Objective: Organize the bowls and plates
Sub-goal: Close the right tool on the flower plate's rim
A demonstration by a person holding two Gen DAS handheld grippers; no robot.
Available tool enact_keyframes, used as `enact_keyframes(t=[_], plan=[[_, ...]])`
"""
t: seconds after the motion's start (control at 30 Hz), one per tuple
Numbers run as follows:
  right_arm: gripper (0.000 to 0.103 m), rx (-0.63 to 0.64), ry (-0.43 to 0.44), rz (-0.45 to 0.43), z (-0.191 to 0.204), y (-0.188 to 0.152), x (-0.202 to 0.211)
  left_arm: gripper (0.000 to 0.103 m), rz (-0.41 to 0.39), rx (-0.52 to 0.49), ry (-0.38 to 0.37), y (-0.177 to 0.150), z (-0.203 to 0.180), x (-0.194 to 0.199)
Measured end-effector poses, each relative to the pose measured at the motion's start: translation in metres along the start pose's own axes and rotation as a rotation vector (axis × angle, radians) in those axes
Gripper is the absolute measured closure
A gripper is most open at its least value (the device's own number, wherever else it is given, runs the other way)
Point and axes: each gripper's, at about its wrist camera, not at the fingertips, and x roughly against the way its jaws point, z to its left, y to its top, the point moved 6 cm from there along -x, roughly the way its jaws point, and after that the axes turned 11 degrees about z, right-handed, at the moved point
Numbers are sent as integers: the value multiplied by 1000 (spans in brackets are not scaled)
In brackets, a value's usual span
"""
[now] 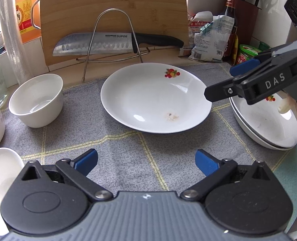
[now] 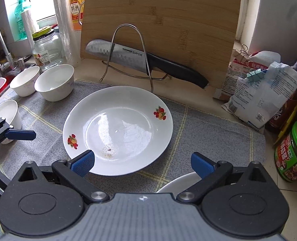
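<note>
Blue-padded left tongs [image 1: 146, 161] sit lowest in the left wrist view, released, jaws spread wide above the grey checked cloth [image 1: 116, 146] that covers the bench. Beyond them lies a shallow white plate with a fruit motif [image 1: 155, 98], a small brownish stain near its front. To its right, a stack of similar white plates [image 1: 267, 128] rests on the cloth, with the right tongs [image 1: 218, 84] reaching in above it, their tip just at the centre plate's rim. A white ceramic bowl [image 1: 36, 100] stands left of the plate, two more at the frame edge. Behind, a steel-bladed knife with a black handle [image 1: 116, 43] rests in a wire stand against a bamboo cutting board [image 1: 112, 10]. From the right wrist view, the right tongs [image 2: 142, 163] are likewise released, gripping nothing, their left pad over the near rim of the fruit-motif plate [image 2: 118, 130]. Three white bowls [image 2: 54, 82] cluster at the left, and the left tongs [image 2: 20, 134] enter from that edge.
</note>
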Motion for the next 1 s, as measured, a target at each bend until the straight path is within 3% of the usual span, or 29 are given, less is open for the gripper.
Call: enact_keyframes(t=[0.4,1.0], plan=[[0,-56,32,124,-16,22,-44,1,30,-29,-45,12,1,-34],[0,-113,169,234,-29,42,-86,0,-13,-68,-2,25,2,-51]])
